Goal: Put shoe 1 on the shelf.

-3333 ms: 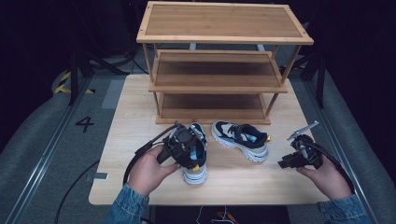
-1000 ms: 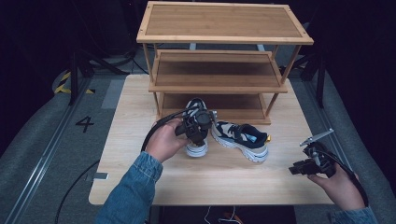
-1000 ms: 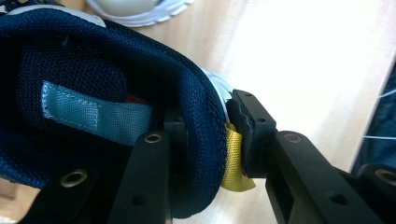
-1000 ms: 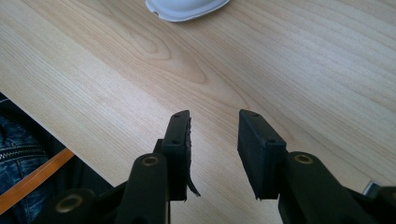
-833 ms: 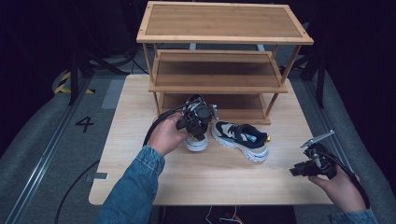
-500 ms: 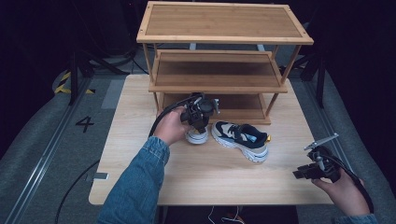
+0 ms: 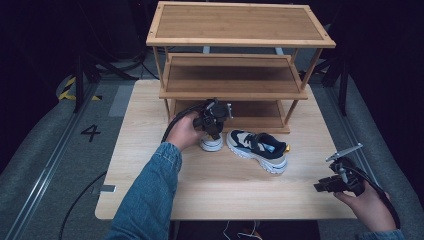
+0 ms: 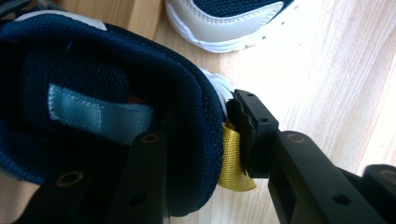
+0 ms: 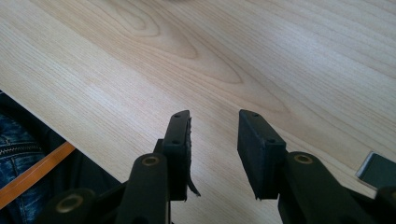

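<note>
My left gripper (image 7: 214,121) grips the heel of a navy and white sneaker (image 7: 211,144) that stands on the table just in front of the rack's bottom shelf. In the left gripper view one jaw sits inside the navy collar (image 8: 140,93) and the other pad rests against the yellow heel loop (image 8: 231,158). These jaws have just been opening a little, with the collar still between them. A second matching sneaker (image 7: 257,149) lies on its sole just to the right, toe toward the front right. My right gripper (image 7: 324,187) hovers open over bare wood at the front right, nothing between its pads (image 9: 261,140).
A three-tier bamboo shoe rack (image 7: 235,85) stands at the back of the wooden table (image 7: 225,200). A small dark tag (image 9: 379,170) lies on the wood near the right gripper. The table's front edge runs close beside the right gripper.
The left hand has carried the sneaker away from me toward the rack and lowered it onto the table. The right hand has stayed near the front right corner.
</note>
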`<state>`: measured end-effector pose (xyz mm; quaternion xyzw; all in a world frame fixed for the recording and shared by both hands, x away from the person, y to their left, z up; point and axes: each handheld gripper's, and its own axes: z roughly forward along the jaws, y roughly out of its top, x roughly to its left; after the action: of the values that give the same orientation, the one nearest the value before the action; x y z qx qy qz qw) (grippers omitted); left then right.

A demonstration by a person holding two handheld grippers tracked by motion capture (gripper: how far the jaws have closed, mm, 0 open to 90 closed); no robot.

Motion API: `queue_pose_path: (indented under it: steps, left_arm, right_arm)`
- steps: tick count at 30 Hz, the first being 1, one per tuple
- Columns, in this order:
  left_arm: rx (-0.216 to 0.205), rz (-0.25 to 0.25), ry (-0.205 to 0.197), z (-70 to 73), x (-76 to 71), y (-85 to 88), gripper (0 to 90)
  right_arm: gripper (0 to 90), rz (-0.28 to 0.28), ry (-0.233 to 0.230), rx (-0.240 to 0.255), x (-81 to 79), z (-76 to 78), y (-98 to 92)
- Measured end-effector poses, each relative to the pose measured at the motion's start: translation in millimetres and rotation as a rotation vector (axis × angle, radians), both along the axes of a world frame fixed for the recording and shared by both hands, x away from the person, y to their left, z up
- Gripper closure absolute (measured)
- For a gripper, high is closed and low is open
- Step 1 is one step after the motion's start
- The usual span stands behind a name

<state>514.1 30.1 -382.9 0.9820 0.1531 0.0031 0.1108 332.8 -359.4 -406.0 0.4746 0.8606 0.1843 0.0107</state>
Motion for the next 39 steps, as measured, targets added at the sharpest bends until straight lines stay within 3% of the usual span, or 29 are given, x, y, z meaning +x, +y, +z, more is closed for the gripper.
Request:
queue_pose_path:
  steps: [4, 5, 7, 8, 9, 11, 12, 15, 18, 20, 22, 24, 28, 31, 35, 39]
  left_arm:
    - [0.015, 0.015, -0.011, 1.5, 0.0, 4.7, 63.8]
    - [-0.007, 0.040, -0.039, 0.3, -1.8, 6.1, 59.1]
    - [0.017, 0.054, -0.030, 4.6, -1.4, 8.0, 52.7]
    - [0.008, 0.070, -0.035, 5.4, -1.5, 9.4, 45.2]
    - [-0.007, 0.135, -0.033, 7.5, -2.5, 12.0, 43.9]
    - [-0.021, 0.152, -0.029, 8.2, -2.4, 13.4, 42.0]
    - [-0.054, 0.193, -0.028, 11.4, -4.6, 16.7, 39.1]
    - [-0.063, 0.200, -0.050, 18.6, -11.3, 21.2, 37.0]
    - [-0.073, 0.223, -0.064, 26.1, -20.1, 26.3, 37.7]
    - [-0.084, 0.247, -0.051, 33.0, -25.1, 31.6, 40.6]
    - [-0.117, 0.269, -0.076, 38.7, -31.9, 37.3, 40.5]
    - [-0.127, 0.283, -0.069, 45.1, -38.1, 43.2, 41.1]
    - [-0.119, 0.300, -0.066, 49.5, -50.8, 49.7, 40.9]
    - [-0.137, 0.326, -0.065, 48.2, -61.2, 53.2, 44.3]
    - [-0.168, 0.407, 0.010, 38.8, -68.8, 54.8, 56.8]
    - [-0.184, 0.438, 0.023, 27.6, -69.6, 55.2, 64.7]
  right_arm:
    - [65.1, 0.008, 0.001, 0.002, 1.3, 0.4, 3.0]
    - [65.0, 0.016, 0.000, -0.001, 2.1, 0.3, 4.2]
    - [65.0, 0.017, 0.003, 0.002, 3.1, -0.2, 6.6]
    - [65.0, 0.026, 0.005, -0.002, 4.0, -0.6, 7.8]
    - [65.0, 0.028, 0.004, -0.001, 4.5, -0.5, 8.9]
    - [65.0, 0.032, 0.002, 0.001, 5.7, 0.2, 10.1]
    - [65.0, 0.037, 0.000, -0.003, 6.9, 1.2, 10.8]
    - [65.0, 0.043, -0.002, 0.002, 9.8, 1.8, 14.2]
    - [64.4, 0.063, -0.001, 0.003, 14.2, 0.6, 18.3]
    - [64.2, 0.079, 0.002, -0.001, 17.5, -1.4, 21.3]
    - [64.3, 0.092, 0.004, -0.001, 20.1, -2.1, 24.7]
    - [64.3, 0.103, 0.004, -0.002, 22.5, -1.7, 28.3]
    - [64.2, 0.118, 0.001, 0.003, 26.8, -0.6, 34.4]
    - [64.3, 0.133, 0.001, -0.001, 30.2, -1.0, 37.6]
    - [63.7, 0.142, 0.001, 0.003, 33.3, -0.6, 42.4]
    - [63.8, 0.144, -0.001, 0.005, 34.8, -0.2, 45.4]
